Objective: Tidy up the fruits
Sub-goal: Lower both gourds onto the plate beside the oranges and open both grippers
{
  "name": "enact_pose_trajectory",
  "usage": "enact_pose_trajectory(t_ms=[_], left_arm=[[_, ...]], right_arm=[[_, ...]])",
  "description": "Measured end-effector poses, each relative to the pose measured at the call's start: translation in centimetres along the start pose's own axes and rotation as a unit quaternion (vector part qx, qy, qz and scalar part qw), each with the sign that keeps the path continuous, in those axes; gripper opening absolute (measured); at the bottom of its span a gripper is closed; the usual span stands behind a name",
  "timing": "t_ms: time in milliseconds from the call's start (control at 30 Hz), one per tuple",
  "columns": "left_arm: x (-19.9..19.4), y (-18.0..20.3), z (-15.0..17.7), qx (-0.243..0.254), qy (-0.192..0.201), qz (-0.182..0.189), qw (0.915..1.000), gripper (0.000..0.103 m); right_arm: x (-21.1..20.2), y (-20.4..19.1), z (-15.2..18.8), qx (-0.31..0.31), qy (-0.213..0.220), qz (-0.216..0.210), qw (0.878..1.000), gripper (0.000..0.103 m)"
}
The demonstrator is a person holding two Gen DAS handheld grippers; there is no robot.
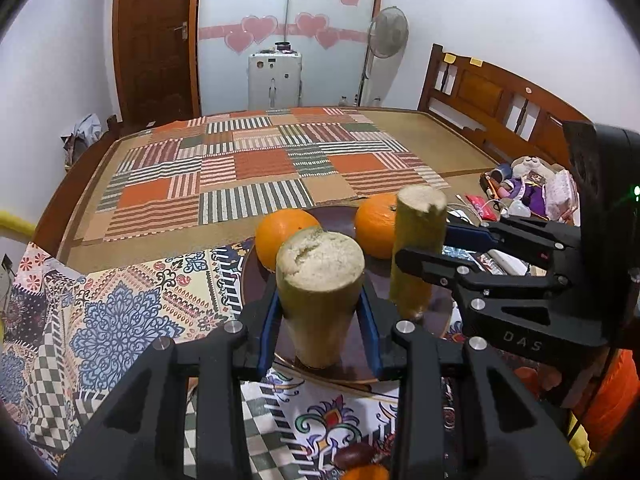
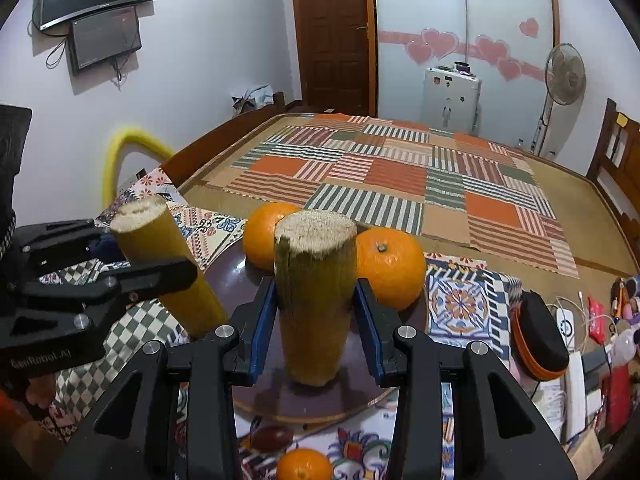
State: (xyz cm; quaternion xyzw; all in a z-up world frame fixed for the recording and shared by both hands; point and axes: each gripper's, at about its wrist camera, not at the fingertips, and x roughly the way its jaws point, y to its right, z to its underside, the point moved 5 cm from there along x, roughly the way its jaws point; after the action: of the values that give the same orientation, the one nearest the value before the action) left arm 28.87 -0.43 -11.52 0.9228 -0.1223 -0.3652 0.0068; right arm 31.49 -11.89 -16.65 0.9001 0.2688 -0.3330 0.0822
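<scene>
A dark round plate (image 2: 248,276) lies on the patterned cloth (image 1: 132,304) and carries two oranges (image 2: 390,266). Above it, the left tongs (image 1: 322,308) clamp one yellow-green cane piece (image 1: 320,296), and the right tongs (image 2: 316,300) clamp another cane piece (image 2: 314,292), both upright.

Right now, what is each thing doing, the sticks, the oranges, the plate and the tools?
Left tool: shut on left cane piece.
Right tool: shut on right cane piece.
Left cane piece: held over the plate.
Right cane piece: held over the plate.
Two oranges: resting on the plate.
Plate: lying flat on the patterned cloth.
</scene>
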Motion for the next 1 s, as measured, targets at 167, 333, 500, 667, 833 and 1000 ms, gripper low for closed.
enact_pose_trajectory(t_ms=[167, 333, 500, 667, 833, 1000], left_arm=[[1.0, -0.3, -0.2, -0.001, -0.004, 0.002, 1.0000, 0.036], [1.8, 0.1, -0.5, 0.003, -0.005, 0.003, 1.0000, 0.036], [2.1, 0.5, -0.7, 0.008, -0.004, 0.001, 1.0000, 0.036], [2.8, 1.0, -1.2, 0.011, -0.006, -0.004, 0.9999, 0.036], [3.7, 1.4, -1.7, 0.013, -0.011, -0.007, 0.9998, 0.036], [4.4, 2.0, -2.1, 0.021, -0.013, -0.012, 0.9996, 0.036]], right_arm=[[1.1, 0.2, -0.5, 0.010, -0.011, -0.007, 1.000, 0.036], [1.7, 0.5, -0.9, 0.010, -0.020, 0.002, 1.000, 0.036], [0.8, 1.1, -1.2, 0.020, -0.003, 0.003, 1.000, 0.049], [-0.3, 1.4, -1.1, 0.008, 0.012, 0.022, 1.000, 0.051], [-1.6, 2.5, -0.6, 0.016, 0.021, 0.027, 0.999, 0.051], [-2.1, 3.8, 0.0, 0.025, 0.023, 0.033, 0.999, 0.051]])
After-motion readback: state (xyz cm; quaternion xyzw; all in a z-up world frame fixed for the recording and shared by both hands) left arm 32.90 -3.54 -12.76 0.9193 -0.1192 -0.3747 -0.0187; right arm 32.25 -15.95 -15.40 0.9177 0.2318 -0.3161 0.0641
